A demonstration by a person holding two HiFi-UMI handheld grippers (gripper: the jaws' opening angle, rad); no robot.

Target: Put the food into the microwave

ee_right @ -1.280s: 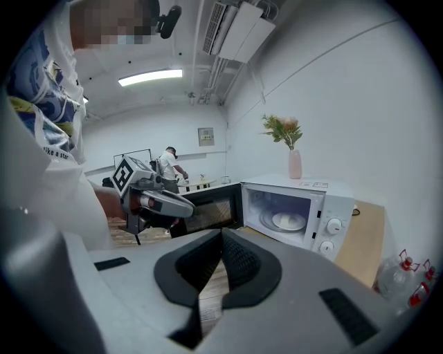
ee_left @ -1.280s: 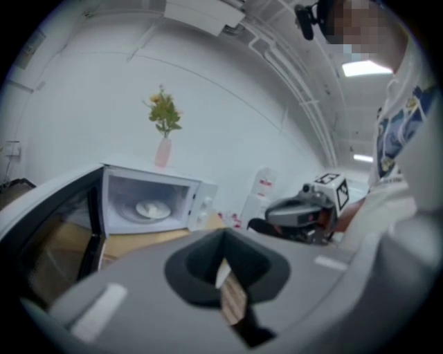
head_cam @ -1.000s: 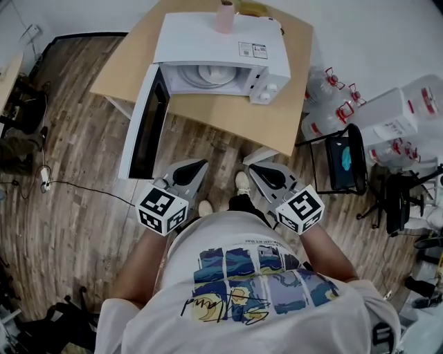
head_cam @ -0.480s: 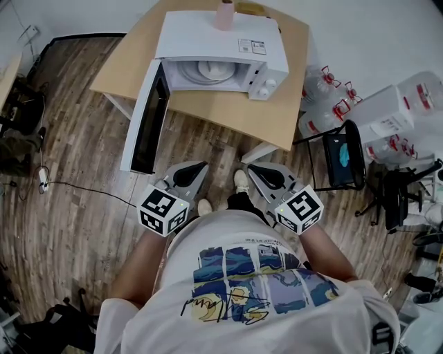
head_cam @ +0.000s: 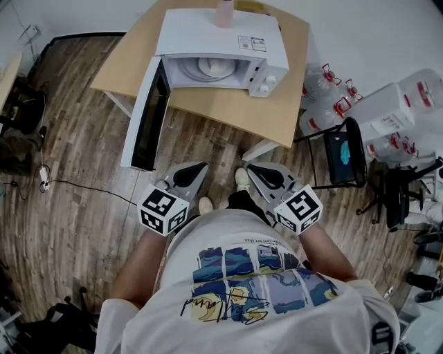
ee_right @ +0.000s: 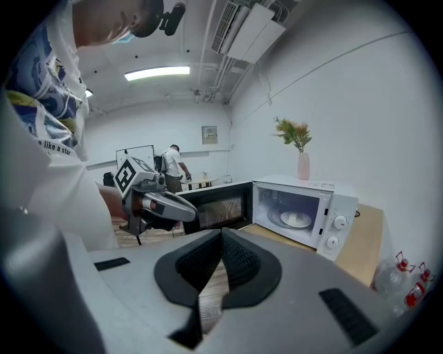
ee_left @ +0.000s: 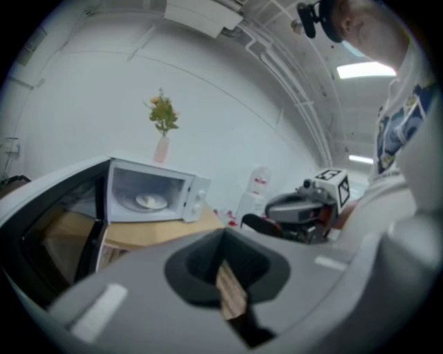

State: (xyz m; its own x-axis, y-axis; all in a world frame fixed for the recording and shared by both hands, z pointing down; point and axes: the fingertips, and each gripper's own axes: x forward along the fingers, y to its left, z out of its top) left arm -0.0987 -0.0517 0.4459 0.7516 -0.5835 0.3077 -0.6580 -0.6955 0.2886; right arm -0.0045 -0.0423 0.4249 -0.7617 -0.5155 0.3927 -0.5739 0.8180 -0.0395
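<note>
White plate with pale food (head_cam: 211,67) (too small to identify) sits on the turntable inside the white microwave oven (head_cam: 208,31). Its door (head_cam: 142,121) is swung wide, and it stands on the tan wooden worktop (head_cam: 228,114). Left gripper (head_cam: 199,167) and right gripper (head_cam: 253,168): jaws closed together, nothing between them, well short of the worktop. Versus a second ago, the microwave sits slightly higher in the head view. Grippers are in practically the same spots.

left tongs (head_cam: 199,166) beside right tongs (head_cam: 250,168), both over floor (head_cam: 76,138) | bench (head_cam: 228,114) ahead of both | microwave (head_cam: 214,31) on bench | its door (head_cam: 144,117) hangs open ahead-left of left tongs | plate (head_cam: 212,70) inside microwave | vase (head_cam: 223,12) on microwave | water jugs (head_cam: 325,86), chair (head_cam: 344,159) right of right tongs
</note>
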